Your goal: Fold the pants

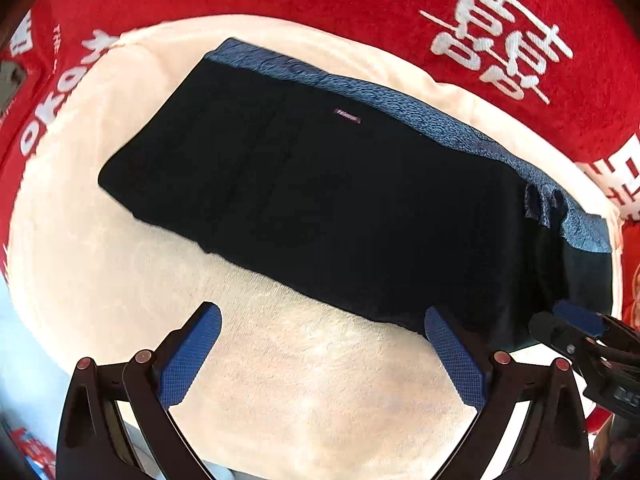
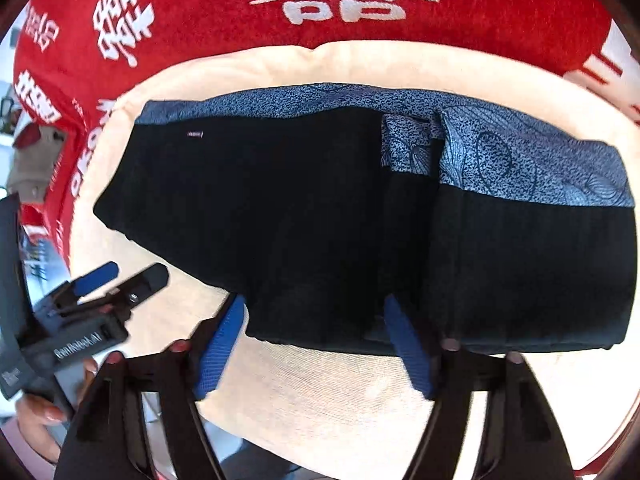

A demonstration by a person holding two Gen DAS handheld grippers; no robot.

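Left gripper (image 1: 322,344) and right gripper (image 2: 316,344) gaped wide, empty; pants (image 2: 320,216) looked soft, limp; near hem best grip.

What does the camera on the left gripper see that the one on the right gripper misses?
Only the left wrist view shows the right gripper at the pants' near edge. Only the right wrist view shows the left gripper, open above the towel, the bare hand holding it, and the leaf-line print on the blue band. Both show the folded black pants with a blue patterned band, the cream towel and the red blanket with white characters.
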